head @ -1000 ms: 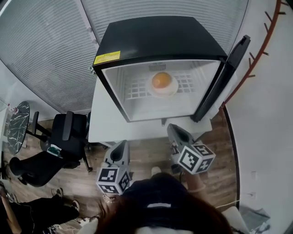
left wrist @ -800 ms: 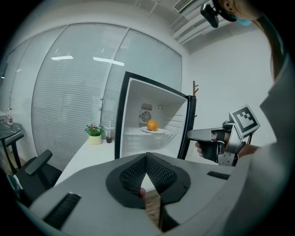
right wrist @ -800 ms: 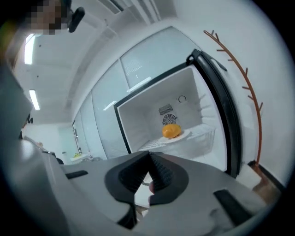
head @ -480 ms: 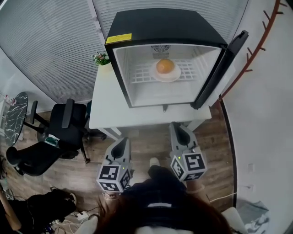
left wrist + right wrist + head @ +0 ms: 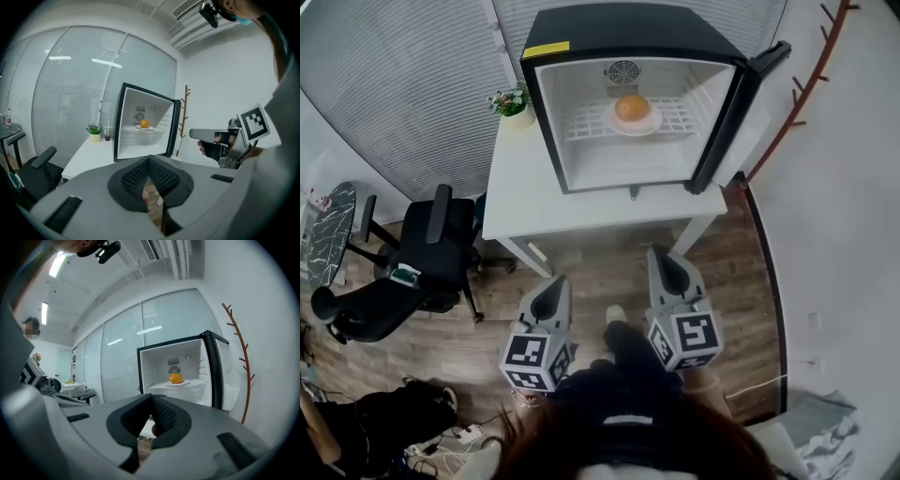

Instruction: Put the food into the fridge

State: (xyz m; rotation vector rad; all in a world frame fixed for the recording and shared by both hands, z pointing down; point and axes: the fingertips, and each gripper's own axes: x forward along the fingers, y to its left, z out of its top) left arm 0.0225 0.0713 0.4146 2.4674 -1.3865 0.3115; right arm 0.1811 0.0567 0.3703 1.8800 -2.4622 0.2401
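The round orange food sits on a small white plate on the white wire shelf inside the black mini fridge, which stands on a white table. The left gripper and right gripper are both pressed together, pinching nothing, low and well apart from the fridge. The black fridge door hangs open on the right (long edge upright), so the right gripper is nearer and probably best placed to swing it closed.
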